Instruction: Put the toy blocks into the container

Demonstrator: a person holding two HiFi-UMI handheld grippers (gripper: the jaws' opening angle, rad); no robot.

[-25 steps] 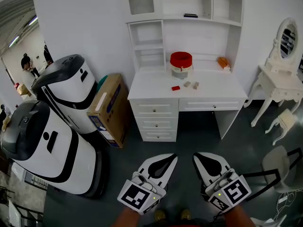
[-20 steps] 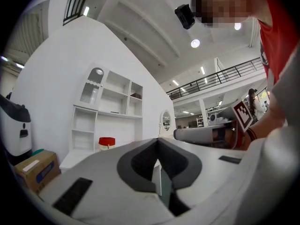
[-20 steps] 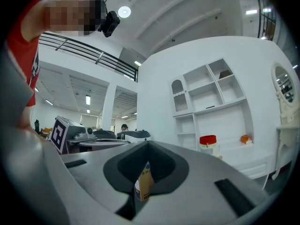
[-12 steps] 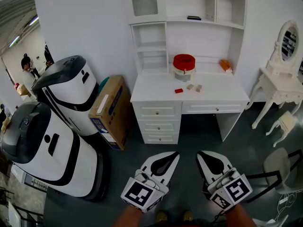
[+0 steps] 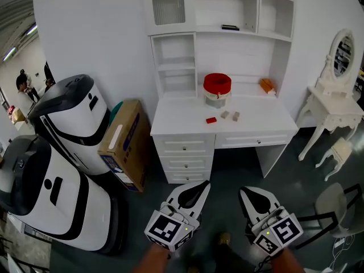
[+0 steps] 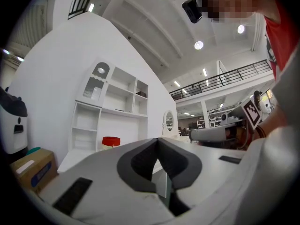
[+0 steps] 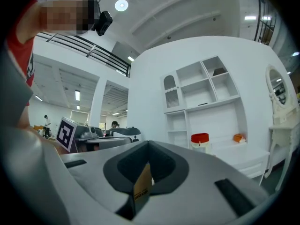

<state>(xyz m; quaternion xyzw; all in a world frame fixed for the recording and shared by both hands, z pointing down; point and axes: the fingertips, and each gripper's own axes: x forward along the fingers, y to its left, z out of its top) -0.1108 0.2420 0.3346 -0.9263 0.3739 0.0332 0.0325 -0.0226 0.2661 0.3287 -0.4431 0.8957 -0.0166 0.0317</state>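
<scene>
On the white desk lie a small red block and two tan blocks. Behind them stands the container, pale with a red lid, also seen far off as the red-lidded container in the left gripper view and the container in the right gripper view. An orange object sits at the desk's back right. My left gripper and right gripper hang low over the floor, well short of the desk. Both are shut with nothing held.
Two large white-and-black machines and a cardboard box stand left of the desk. A white dressing table with a mirror, a stool and a chair are on the right. People stand far left.
The view has shifted: the desk and the machines sit a little lower and further left in the head view. Both grippers stay shut and low.
</scene>
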